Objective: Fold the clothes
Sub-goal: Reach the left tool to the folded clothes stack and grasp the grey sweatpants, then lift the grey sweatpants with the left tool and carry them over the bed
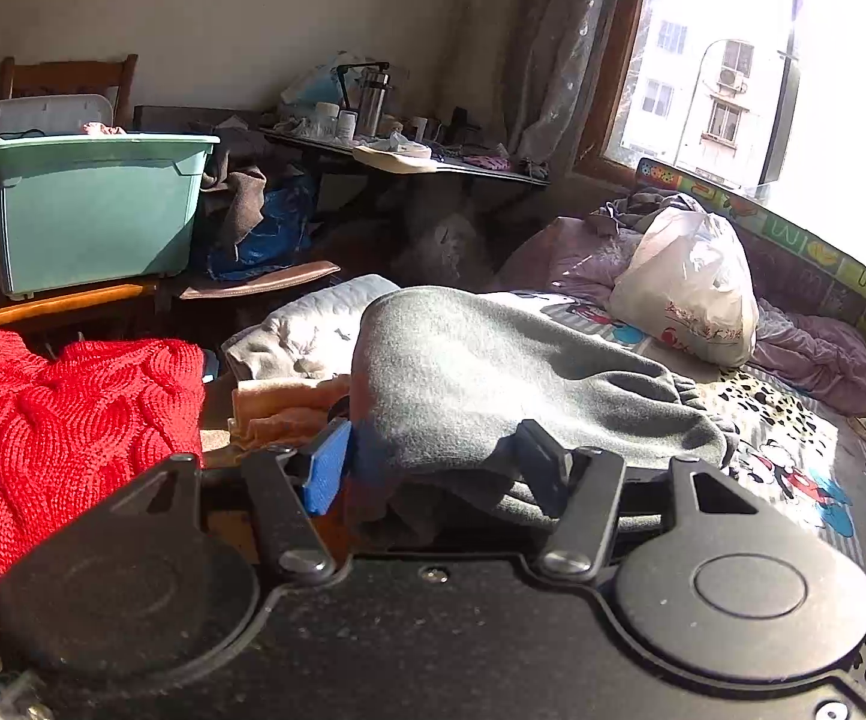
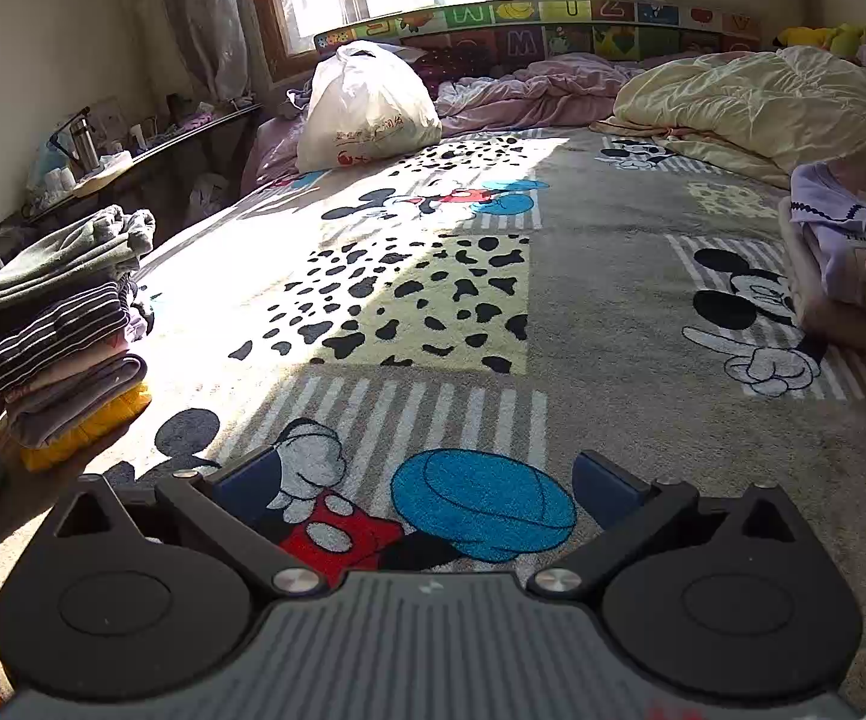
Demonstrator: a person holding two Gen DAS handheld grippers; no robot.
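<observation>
A grey fleece garment (image 1: 493,372) lies bunched between the fingers of my left gripper (image 1: 433,462). The left blue pad (image 1: 328,471) rests against its edge. The cloth drapes over the right finger and hides that pad, so the jaws stand part-way closed on it. A red knit sweater (image 1: 61,420) lies just to its left. In the right wrist view, my right gripper (image 2: 427,480) hovers open over the cartoon-mouse blanket (image 2: 583,300) with nothing between its pads. A stack of folded clothes (image 2: 55,324) topped by a grey piece stands at that view's left edge.
A white plastic bag (image 2: 367,108) and a cream quilt (image 2: 763,102) sit at the far end of the bed. More folded clothes (image 2: 853,252) lie at the right. A green storage bin (image 1: 97,204) stands on a chair beside the bed. A cluttered table (image 1: 409,150) is near the window.
</observation>
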